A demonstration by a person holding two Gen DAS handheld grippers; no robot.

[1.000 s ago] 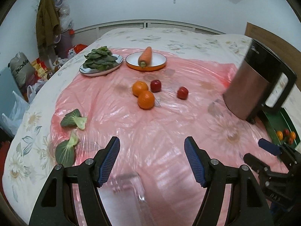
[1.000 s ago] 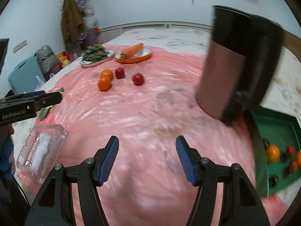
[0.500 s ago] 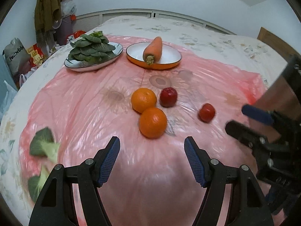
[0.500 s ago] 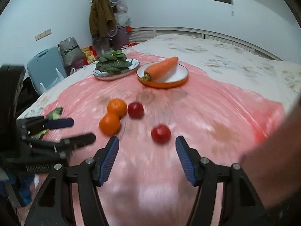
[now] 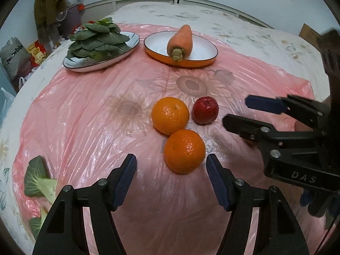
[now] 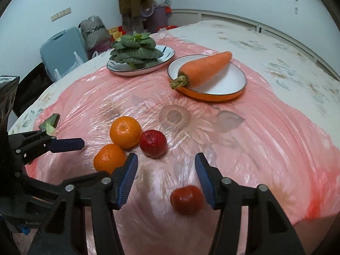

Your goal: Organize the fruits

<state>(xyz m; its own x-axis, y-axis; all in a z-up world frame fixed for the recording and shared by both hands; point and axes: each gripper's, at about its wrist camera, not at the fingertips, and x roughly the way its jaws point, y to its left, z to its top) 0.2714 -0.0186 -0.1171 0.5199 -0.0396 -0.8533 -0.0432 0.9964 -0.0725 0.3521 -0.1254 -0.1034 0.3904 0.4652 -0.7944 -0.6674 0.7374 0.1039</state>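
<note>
Two oranges and a red apple (image 5: 205, 110) lie together on the pink plastic sheet (image 5: 85, 116). My left gripper (image 5: 170, 159) hangs over the near orange (image 5: 184, 151). Its jaws are closing with the orange between them, and the pads are clear of it. The far orange (image 5: 170, 115) touches the near one. A smaller red fruit (image 6: 186, 199) lies between the fingers of my right gripper (image 6: 166, 161), close to the right pad. Those jaws are closing too, with the left pad well off the fruit. Each gripper also shows in the other's view: right gripper (image 5: 237, 111), left gripper (image 6: 91, 159).
At the back stand a white plate (image 5: 89, 67) piled with greens and an orange bowl (image 5: 187, 62) holding a carrot (image 5: 180, 40). Loose bok choy leaves (image 5: 38, 182) lie at the sheet's left edge. Bags and a blue case (image 6: 61, 48) stand beyond the bed's left side.
Both grippers have moved forward and down to the fruit cluster. The kettle, green tray and clear dish have left view. The right jaws have narrowed around the small red fruit.
</note>
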